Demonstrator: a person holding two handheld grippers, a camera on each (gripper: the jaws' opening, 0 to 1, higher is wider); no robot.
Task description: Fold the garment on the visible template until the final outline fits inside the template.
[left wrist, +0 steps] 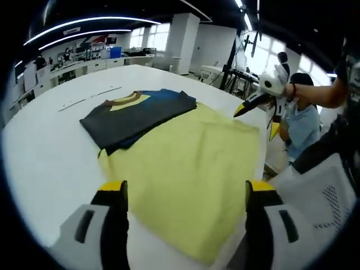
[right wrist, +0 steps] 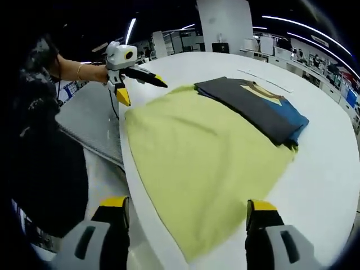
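Note:
A folded dark grey and blue garment (left wrist: 138,112) with a yellow-brown collar lies on the far end of the yellow template sheet (left wrist: 185,163), partly overhanging onto the white table. My left gripper (left wrist: 185,188) hovers open over the sheet's near edge, holding nothing. My right gripper (left wrist: 256,121) comes in from the right, open, beside the sheet's corner. In the right gripper view, the garment (right wrist: 253,104) rests at the far right of the template (right wrist: 202,157). My right gripper (right wrist: 187,205) is open above the near edge. The left gripper (right wrist: 143,91) is open at the sheet's far-left corner.
The round white table (left wrist: 50,157) carries thin strips (left wrist: 90,97) beyond the garment. A seated person in light blue (left wrist: 301,121) is near the table's right edge, next to a grey mesh chair (left wrist: 329,194). A grey chair surface (right wrist: 90,121) lies left of the table edge.

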